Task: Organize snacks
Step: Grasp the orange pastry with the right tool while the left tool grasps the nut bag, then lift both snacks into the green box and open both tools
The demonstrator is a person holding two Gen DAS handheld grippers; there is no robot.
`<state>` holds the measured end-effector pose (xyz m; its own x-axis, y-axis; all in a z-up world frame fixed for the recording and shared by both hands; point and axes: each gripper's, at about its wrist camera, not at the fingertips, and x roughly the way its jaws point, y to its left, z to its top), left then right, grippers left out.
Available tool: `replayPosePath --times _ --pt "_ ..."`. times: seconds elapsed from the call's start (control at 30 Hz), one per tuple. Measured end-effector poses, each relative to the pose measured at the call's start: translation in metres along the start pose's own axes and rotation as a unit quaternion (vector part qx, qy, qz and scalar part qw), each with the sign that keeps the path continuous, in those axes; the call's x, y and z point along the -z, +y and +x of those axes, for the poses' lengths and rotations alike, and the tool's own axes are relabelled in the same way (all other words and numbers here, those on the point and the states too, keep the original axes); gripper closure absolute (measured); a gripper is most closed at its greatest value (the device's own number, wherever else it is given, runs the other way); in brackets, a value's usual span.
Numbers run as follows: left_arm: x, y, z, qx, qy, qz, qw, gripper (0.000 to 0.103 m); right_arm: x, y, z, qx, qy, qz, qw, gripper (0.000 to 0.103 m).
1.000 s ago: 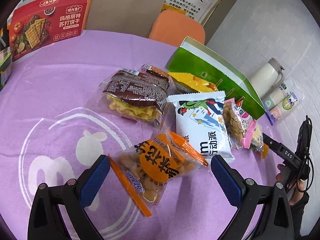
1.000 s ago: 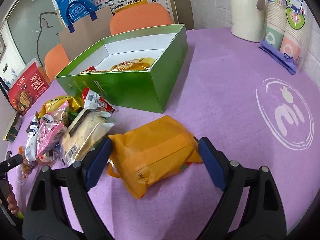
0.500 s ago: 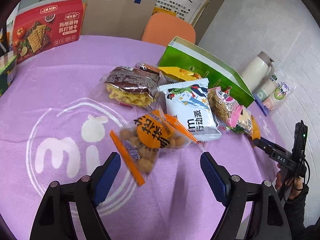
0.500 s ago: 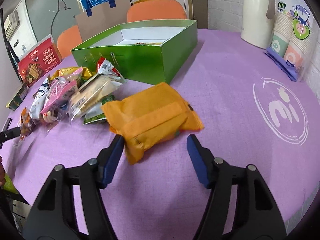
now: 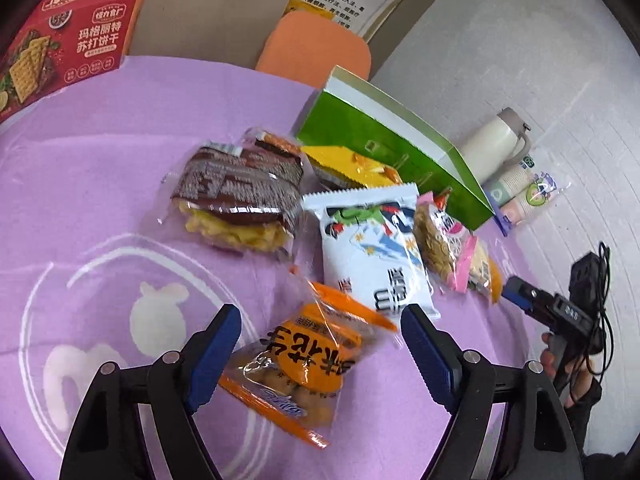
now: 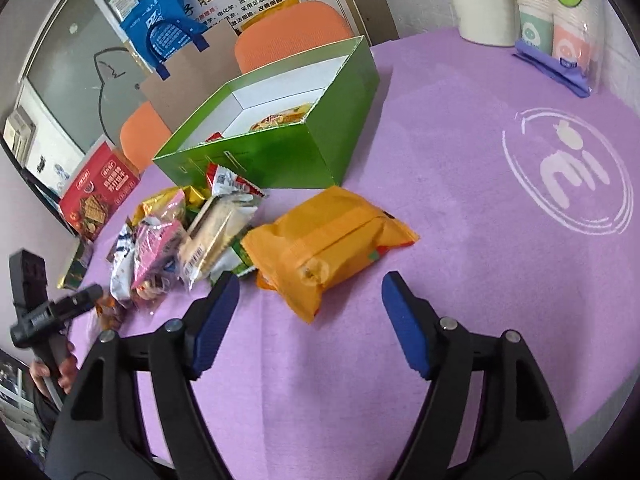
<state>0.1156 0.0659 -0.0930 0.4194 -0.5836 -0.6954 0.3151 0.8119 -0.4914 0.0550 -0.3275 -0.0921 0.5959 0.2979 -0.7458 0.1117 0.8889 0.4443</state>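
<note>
My left gripper (image 5: pixel 320 350) is open, its blue pads either side of an orange-striped clear snack bag (image 5: pixel 304 356) lying on the purple cloth. Beyond it lie a white pouch (image 5: pixel 376 248), a brown-wrapped cake pack (image 5: pixel 240 192), a pink packet (image 5: pixel 444 240) and a yellow bag (image 5: pixel 348 164). My right gripper (image 6: pixel 310 322) is open just short of an orange packet (image 6: pixel 328 240) that rests on the cloth. Behind the orange packet stands the open green box (image 6: pixel 280 152) with some snacks inside. A pile of packets (image 6: pixel 188 232) lies left of the orange packet.
A red cracker box (image 5: pixel 60 48) stands at the far left of the table. A white thermos (image 5: pixel 496 144) and sleeved paper cups (image 6: pixel 556 20) sit at the far right. Orange chairs (image 6: pixel 296 28) and a cardboard bag (image 5: pixel 212 8) stand behind the table.
My left gripper has come forward so the orange-striped bag now lies between its pads. My right gripper has drawn back slightly from the orange packet, which has stayed on the cloth.
</note>
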Motion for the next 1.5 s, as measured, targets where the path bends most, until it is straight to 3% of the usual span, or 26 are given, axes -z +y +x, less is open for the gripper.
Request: replayPosePath --times 0.17,0.27,0.43,0.53,0.57,0.77,0.83,0.9,0.97,1.1,1.5 --pt "0.027 -0.024 -0.003 0.016 0.019 0.034 0.9991 0.019 -0.012 0.007 0.024 0.031 0.000 0.029 0.999 0.028" --pt "0.033 -0.035 -0.005 -0.007 0.021 0.047 0.9986 0.019 -0.019 0.009 0.032 0.050 -0.012 0.041 0.998 0.021" --pt "0.031 -0.044 -0.008 -0.034 0.011 0.047 0.9983 0.018 -0.022 0.013 0.039 0.080 -0.033 0.010 0.996 0.020" --pt "0.029 -0.048 0.000 -0.064 0.012 0.053 0.9965 0.018 -0.016 0.014 0.037 0.091 -0.037 -0.034 0.995 0.032" --pt "0.028 -0.050 0.005 -0.069 0.017 0.054 0.9960 0.018 -0.013 0.013 0.035 0.089 -0.035 -0.045 0.994 0.045" --pt "0.033 -0.056 0.011 -0.092 0.007 0.073 0.9931 0.018 -0.003 0.014 0.031 0.113 -0.030 -0.108 0.987 0.046" --pt "0.036 -0.057 0.011 -0.101 0.006 0.074 0.9921 0.018 -0.004 0.012 0.031 0.109 -0.031 -0.103 0.988 0.045" --pt "0.037 -0.059 0.012 -0.117 -0.001 0.077 0.9901 0.026 -0.003 0.010 0.030 0.104 -0.033 -0.101 0.989 0.047" --pt "0.041 -0.059 0.009 -0.134 -0.005 0.084 0.9875 0.054 -0.002 0.009 0.028 0.110 -0.034 -0.101 0.988 0.054" --pt "0.044 -0.051 0.000 -0.112 -0.006 0.061 0.9918 0.057 0.001 0.004 0.017 0.085 -0.039 -0.076 0.993 0.069" --pt "0.037 -0.064 -0.048 -0.089 -0.057 0.051 0.9930 0.057 0.001 0.013 -0.012 0.042 -0.066 -0.080 0.994 0.073"
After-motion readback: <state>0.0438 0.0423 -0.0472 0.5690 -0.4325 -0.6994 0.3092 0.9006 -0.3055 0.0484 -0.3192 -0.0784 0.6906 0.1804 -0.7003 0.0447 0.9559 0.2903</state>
